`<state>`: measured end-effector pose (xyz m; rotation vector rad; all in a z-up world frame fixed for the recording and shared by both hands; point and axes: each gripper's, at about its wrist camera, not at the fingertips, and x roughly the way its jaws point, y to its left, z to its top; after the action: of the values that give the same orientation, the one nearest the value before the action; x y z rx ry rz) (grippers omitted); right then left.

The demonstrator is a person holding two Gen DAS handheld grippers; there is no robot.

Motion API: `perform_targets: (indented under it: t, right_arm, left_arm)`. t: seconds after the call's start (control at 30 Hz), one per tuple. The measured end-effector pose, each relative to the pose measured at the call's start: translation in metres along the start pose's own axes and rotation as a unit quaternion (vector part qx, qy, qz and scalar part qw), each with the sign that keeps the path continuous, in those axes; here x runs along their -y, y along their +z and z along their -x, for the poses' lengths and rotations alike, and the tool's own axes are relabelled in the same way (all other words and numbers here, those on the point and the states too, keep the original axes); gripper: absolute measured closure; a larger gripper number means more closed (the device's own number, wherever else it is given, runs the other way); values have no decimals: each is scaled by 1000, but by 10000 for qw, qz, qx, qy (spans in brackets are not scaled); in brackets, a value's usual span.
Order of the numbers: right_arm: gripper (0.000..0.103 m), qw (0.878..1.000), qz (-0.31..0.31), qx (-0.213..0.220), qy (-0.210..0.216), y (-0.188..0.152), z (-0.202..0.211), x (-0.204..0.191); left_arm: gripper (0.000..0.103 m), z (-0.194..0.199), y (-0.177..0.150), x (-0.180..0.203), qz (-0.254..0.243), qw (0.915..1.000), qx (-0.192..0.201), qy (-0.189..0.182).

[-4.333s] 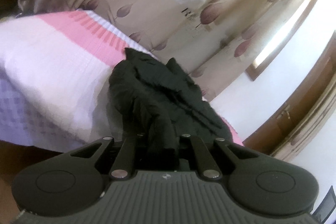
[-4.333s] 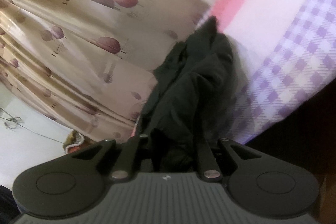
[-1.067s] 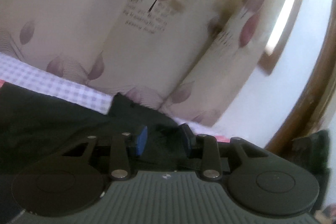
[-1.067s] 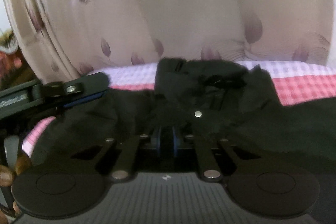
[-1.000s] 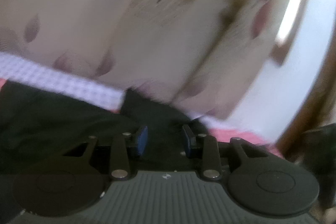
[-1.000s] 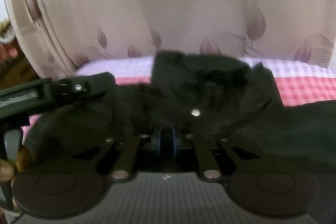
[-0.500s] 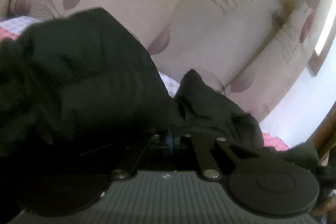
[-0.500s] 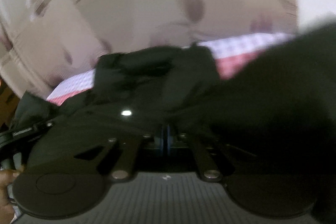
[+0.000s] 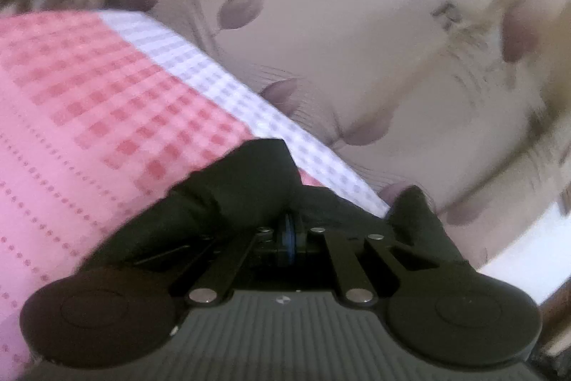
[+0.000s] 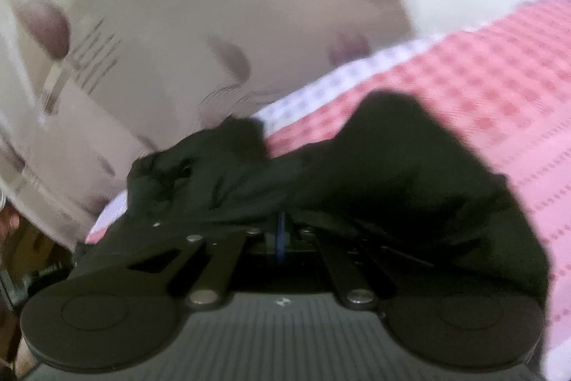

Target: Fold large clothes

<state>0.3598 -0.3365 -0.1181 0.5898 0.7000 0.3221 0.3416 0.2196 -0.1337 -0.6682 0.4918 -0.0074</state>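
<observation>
A black garment (image 9: 228, 202) is bunched over my left gripper (image 9: 292, 231), whose blue pads are pressed together on its cloth. In the right wrist view the same black garment (image 10: 392, 166) drapes across my right gripper (image 10: 282, 231), shut on a fold of it. The cloth hangs over the pink checked bed cover (image 9: 89, 116), and its far parts are hidden behind the folds. Both views are blurred.
The bed cover (image 10: 499, 88) has a pale lilac checked border (image 9: 221, 84) at its far edge. A beige curtain with purple leaf prints (image 9: 357, 41) hangs close behind the bed. A hand (image 10: 9, 224) and some clutter show at the left edge of the right wrist view.
Both grippers closed on the black garment and pulled it back and down over the bed. The left jaws went from apart to shut. Both views have rolled, and more pink cover shows.
</observation>
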Motion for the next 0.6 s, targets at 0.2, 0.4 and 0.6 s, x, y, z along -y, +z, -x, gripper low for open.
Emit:
perform_targets:
  t: [0.2,0.4,0.6]
  right_arm:
    - [103,9996,-272,66,-106,-1,16,23]
    - [103,9996,-169,26,-217,0,22,34]
    - [103,9992,63,164,-364,-3,20,33]
  left_arm:
    - [92,0,4,-3,-93,9996,-165,187]
    - [92,-5,4,-13,-28,9992,-391,101]
    - [92,-7,5,-25,351,9984,-435,-92]
